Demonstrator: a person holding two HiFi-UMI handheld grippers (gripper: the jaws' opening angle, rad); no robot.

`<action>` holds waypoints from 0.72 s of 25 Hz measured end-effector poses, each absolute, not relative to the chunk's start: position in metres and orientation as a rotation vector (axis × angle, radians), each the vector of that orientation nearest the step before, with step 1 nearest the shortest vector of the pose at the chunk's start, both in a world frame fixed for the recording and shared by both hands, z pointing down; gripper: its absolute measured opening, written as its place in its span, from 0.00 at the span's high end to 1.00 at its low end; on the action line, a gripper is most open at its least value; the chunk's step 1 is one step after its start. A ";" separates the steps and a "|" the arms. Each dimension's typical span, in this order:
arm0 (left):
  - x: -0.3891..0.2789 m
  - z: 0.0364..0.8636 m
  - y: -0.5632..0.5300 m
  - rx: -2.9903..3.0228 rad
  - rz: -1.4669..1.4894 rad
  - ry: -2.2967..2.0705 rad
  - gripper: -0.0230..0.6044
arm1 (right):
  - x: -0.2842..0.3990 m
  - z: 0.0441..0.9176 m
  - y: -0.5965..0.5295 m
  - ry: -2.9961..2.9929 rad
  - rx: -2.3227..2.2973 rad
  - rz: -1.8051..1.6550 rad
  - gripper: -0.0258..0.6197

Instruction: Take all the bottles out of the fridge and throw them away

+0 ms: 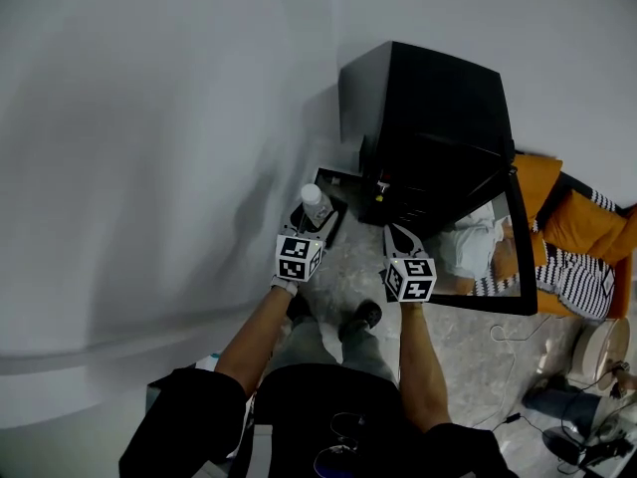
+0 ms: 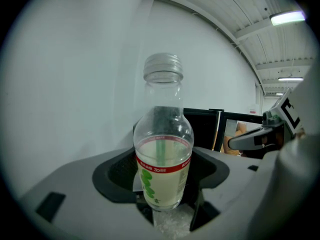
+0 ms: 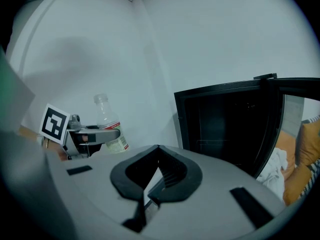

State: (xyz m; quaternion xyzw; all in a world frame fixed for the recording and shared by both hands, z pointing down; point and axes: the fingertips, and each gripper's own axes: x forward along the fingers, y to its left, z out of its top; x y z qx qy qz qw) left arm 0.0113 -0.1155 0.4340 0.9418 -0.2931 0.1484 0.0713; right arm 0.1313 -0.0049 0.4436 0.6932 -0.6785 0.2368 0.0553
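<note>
A: Item: bottle (image 2: 163, 149), part-full, outside and left of fridge (image 1: 428, 127), clamped low in left claw (image 2: 167, 211). Right claw (image 3: 150, 196): closed, empty.
B: Handling: likely light, slick, crushable plastic. Hold at labelled body, upright.

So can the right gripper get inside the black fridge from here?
Probably yes. The fridge has its door swung open, and nothing stands between it and the right gripper. That gripper's jaws are shut and empty, so they would have to open to grab anything.
</note>
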 end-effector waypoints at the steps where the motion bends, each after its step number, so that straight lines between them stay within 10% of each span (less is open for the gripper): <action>1: 0.009 0.436 -0.116 2.828 0.446 -0.884 0.46 | 0.131 0.445 -0.006 -2.059 2.100 0.718 0.95; 18: -0.012 0.570 -0.166 2.756 0.486 -0.864 0.46 | 0.102 0.560 -0.080 -2.119 1.900 0.705 0.95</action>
